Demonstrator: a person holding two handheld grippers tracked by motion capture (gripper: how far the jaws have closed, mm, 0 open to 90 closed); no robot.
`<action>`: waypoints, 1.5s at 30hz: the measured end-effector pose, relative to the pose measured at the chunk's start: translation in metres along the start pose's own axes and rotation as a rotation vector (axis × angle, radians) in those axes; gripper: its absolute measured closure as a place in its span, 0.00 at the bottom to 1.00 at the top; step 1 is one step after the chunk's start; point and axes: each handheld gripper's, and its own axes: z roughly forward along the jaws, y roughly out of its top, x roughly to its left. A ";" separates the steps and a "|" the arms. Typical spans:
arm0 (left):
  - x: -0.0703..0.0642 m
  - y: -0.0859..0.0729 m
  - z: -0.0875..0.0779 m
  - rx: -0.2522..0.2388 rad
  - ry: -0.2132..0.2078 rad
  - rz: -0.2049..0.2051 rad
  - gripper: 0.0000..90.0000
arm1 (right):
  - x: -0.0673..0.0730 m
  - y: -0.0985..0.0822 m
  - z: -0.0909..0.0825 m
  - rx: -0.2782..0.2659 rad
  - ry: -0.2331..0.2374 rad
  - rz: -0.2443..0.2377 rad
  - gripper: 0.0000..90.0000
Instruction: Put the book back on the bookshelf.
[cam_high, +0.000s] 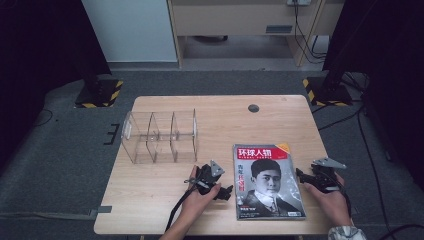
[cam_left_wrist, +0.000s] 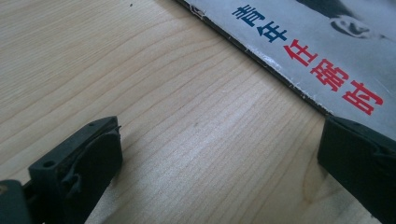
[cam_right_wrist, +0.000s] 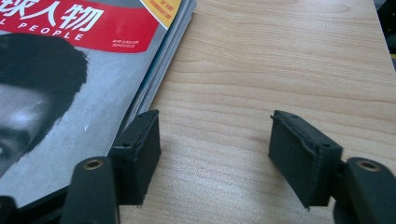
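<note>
Three open compartments of the clear acrylic organizer (cam_high: 160, 136), toward the table's (cam_high: 220, 107) rear left, hold nothing. Magazine stack (cam_high: 267, 181) lies at the front edge, right of centre. Left gripper (cam_high: 212, 184), jaws wide, sits just beside its left edge; right gripper (cam_high: 312, 179), jaws wide, beside its right edge, gripping nothing.

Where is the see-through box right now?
In the high view, the clear divided box stands on the table's left half, behind the left gripper and left of the magazine.
</note>
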 end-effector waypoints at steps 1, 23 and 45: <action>0.000 0.000 0.000 0.000 0.000 0.000 0.00 | 0.000 0.000 0.000 0.000 0.000 0.000 0.37; -0.023 0.008 -0.005 -0.092 -0.100 -0.027 0.06 | 0.027 0.011 -0.009 -0.065 0.139 -0.002 0.13; -0.062 0.012 0.009 -0.058 -0.151 0.055 0.11 | 0.042 0.007 0.006 0.020 0.235 -0.067 0.18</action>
